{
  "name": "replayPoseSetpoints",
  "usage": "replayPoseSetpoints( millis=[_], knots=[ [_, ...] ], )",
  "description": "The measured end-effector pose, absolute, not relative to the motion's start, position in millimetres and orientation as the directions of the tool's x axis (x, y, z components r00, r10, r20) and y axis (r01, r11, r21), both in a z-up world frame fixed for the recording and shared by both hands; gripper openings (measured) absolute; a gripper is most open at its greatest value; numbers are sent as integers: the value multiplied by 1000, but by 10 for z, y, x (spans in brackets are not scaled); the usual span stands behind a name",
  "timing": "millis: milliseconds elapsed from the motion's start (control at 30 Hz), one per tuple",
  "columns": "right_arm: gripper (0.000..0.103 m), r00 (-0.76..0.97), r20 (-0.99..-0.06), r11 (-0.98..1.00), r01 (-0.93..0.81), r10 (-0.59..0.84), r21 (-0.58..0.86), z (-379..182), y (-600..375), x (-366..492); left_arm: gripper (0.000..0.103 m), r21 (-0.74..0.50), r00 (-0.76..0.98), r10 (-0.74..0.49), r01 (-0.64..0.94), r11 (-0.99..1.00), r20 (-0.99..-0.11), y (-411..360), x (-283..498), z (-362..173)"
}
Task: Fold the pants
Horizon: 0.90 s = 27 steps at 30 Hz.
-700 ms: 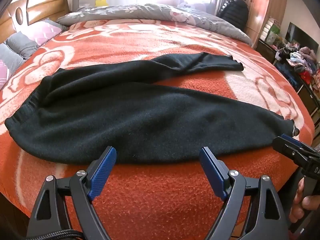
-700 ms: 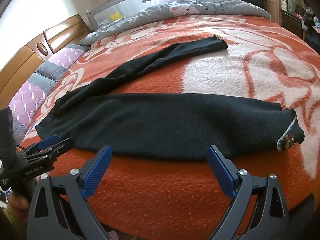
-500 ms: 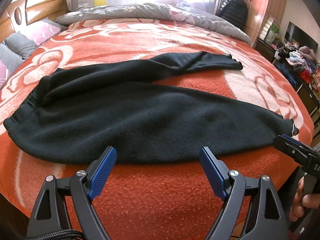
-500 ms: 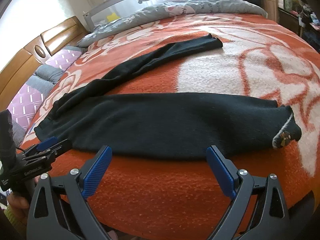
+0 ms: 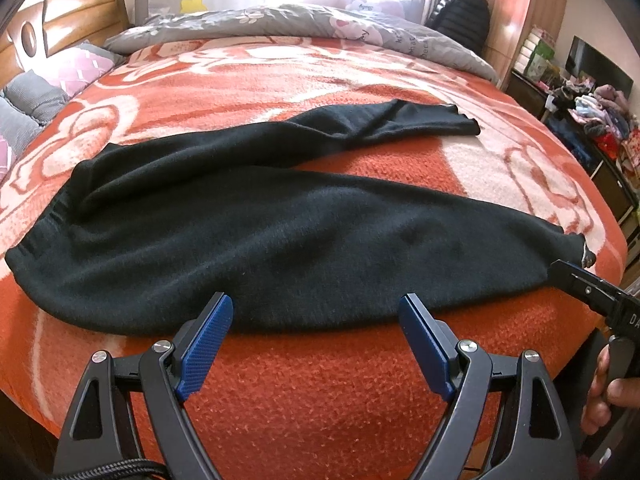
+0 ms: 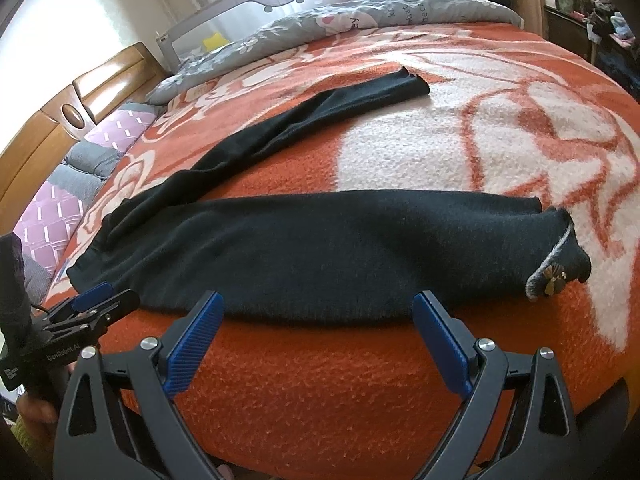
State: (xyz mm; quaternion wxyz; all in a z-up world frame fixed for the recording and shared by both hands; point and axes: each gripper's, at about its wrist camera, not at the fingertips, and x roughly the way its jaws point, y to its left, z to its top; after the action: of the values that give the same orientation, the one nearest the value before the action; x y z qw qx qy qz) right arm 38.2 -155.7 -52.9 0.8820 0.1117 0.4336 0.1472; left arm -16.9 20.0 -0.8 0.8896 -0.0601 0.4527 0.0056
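My left gripper (image 5: pixel 316 320) and right gripper (image 6: pixel 318 318) both stand spread wide, holding nothing, over the orange blanket (image 5: pixel 320 400). Just past the fingertips the black pants (image 5: pixel 280 232) lie flat, legs apart. Farther off: grey quilt (image 5: pixel 280 24), wooden headboard (image 5: pixel 80 16), wardrobe (image 5: pixel 528 4).
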Motion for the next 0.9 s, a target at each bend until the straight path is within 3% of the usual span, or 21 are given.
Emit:
replayPoseSetpoints(
  millis=[467, 900],
  knots=[
    [95, 596, -710, 923, -170, 375, 346, -389, -1611, 693, 86, -11, 591, 9, -31, 999, -806, 182, 154, 107],
    [92, 593, -703, 915, -179, 393, 360, -188, -1619, 1498, 86, 83, 560, 31, 68, 994, -828, 206, 882, 155]
  ],
)
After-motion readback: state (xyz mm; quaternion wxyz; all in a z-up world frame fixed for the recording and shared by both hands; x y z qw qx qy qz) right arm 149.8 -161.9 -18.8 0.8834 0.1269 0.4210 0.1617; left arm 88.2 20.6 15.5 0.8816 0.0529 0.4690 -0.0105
